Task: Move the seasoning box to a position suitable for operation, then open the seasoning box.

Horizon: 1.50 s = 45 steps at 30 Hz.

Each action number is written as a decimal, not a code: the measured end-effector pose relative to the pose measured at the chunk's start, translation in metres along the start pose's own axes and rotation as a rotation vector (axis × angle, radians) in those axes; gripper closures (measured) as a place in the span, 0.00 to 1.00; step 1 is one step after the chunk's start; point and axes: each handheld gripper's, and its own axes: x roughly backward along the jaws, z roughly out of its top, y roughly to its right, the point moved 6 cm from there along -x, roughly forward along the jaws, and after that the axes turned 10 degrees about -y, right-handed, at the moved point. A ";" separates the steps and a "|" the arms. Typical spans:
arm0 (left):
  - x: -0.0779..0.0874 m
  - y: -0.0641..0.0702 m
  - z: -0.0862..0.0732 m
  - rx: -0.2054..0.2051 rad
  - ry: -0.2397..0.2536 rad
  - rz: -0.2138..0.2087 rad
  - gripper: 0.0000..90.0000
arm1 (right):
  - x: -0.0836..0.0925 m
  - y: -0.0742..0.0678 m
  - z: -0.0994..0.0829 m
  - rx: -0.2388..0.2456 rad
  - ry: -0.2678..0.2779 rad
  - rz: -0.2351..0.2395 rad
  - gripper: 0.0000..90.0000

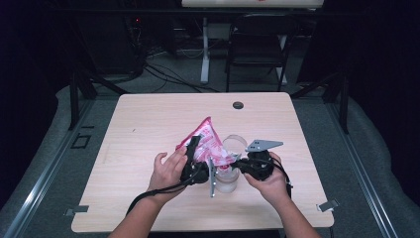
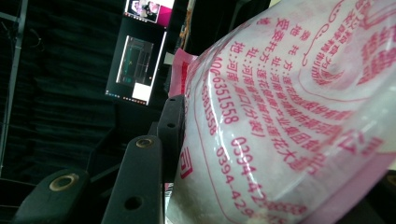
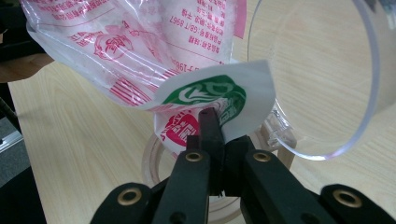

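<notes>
A pink-and-white printed plastic bag (image 1: 210, 141) hangs tilted over the middle of the table (image 1: 148, 124). My left gripper (image 1: 197, 147) is shut on the bag's body; in the left gripper view one black finger (image 2: 171, 128) presses the bag (image 2: 289, 121) and the other is hidden behind it. My right gripper (image 1: 233, 162) is shut on the bag's lower corner; in the right gripper view the gripper (image 3: 212, 126) pinches the flap with a green logo (image 3: 219, 93). A clear round jar (image 1: 228, 182) stands just below that corner, its clear lid (image 3: 327, 74) raised beside it.
A black round grommet (image 1: 238, 105) sits in the tabletop at the back. Behind the table stand a dark chair (image 1: 257, 44) and a white desk leg (image 1: 204, 49), with cables on the floor. A lit monitor (image 2: 135, 65) shows in the left gripper view.
</notes>
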 end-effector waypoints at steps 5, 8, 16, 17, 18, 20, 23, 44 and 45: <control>0.000 0.000 0.000 -0.007 -0.006 -0.003 0.71 | -0.001 0.000 0.000 0.000 -0.001 -0.001 1.00; 0.000 0.000 0.000 -0.009 -0.004 -0.004 0.71 | -0.001 0.000 0.000 0.000 -0.002 -0.004 1.00; -0.001 0.000 0.000 -0.019 -0.005 -0.006 0.71 | -0.001 0.000 -0.001 0.001 -0.004 -0.005 1.00; -0.001 0.000 0.000 -0.021 -0.006 -0.007 0.71 | -0.001 0.000 -0.001 0.000 -0.004 -0.004 1.00; -0.001 0.000 0.000 -0.023 -0.009 -0.009 0.71 | -0.001 0.000 -0.001 0.000 -0.004 -0.005 1.00; 0.000 -0.001 0.000 -0.028 -0.012 -0.008 0.71 | -0.002 0.000 -0.001 0.001 -0.007 -0.004 1.00; 0.000 -0.001 0.000 -0.032 -0.013 -0.009 0.71 | -0.002 0.000 -0.001 0.005 -0.008 -0.004 1.00; 0.000 -0.002 0.002 -0.059 -0.021 -0.010 0.71 | -0.004 0.000 -0.001 0.001 -0.010 -0.006 1.00; 0.000 -0.002 0.003 -0.058 -0.020 -0.009 0.71 | -0.004 0.000 -0.002 0.001 -0.010 -0.007 1.00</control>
